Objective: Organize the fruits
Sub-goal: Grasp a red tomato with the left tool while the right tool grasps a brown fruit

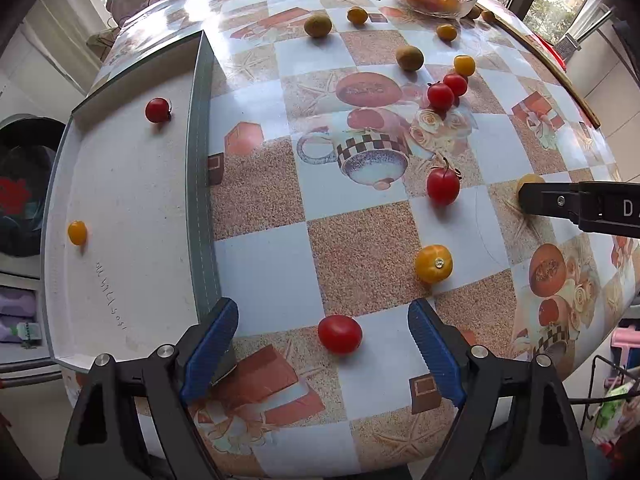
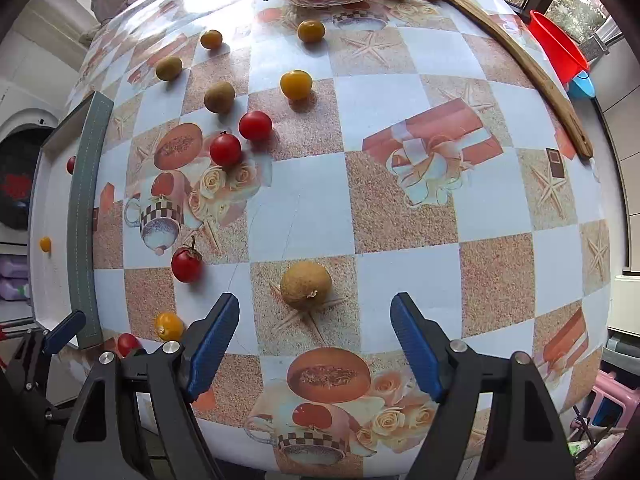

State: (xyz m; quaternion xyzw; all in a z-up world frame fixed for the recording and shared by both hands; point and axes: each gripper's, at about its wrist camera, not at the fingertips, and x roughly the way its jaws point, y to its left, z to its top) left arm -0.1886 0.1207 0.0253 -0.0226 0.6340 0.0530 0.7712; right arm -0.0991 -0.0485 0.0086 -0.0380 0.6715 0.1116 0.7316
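In the tray [image 1: 120, 208] at left, only a red tomato [image 1: 157, 110] and a yellow one [image 1: 77, 232] are seen; many fruits are left on the table [image 1: 360, 232]. The left gripper [image 1: 322, 344] is held spread above a red tomato [image 1: 339, 334], the right gripper [image 2: 314, 338] spread above a brown fruit [image 2: 305, 285], both pointed downward.

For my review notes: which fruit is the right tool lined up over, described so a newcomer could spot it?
Start at the table edge nearest the right tool. Between its open blue fingers lies a brown fruit on a sandy square, untouched. Unlike the glossy red tomato and yellow tomato leftward, it is dull, rough-skinned and larger.
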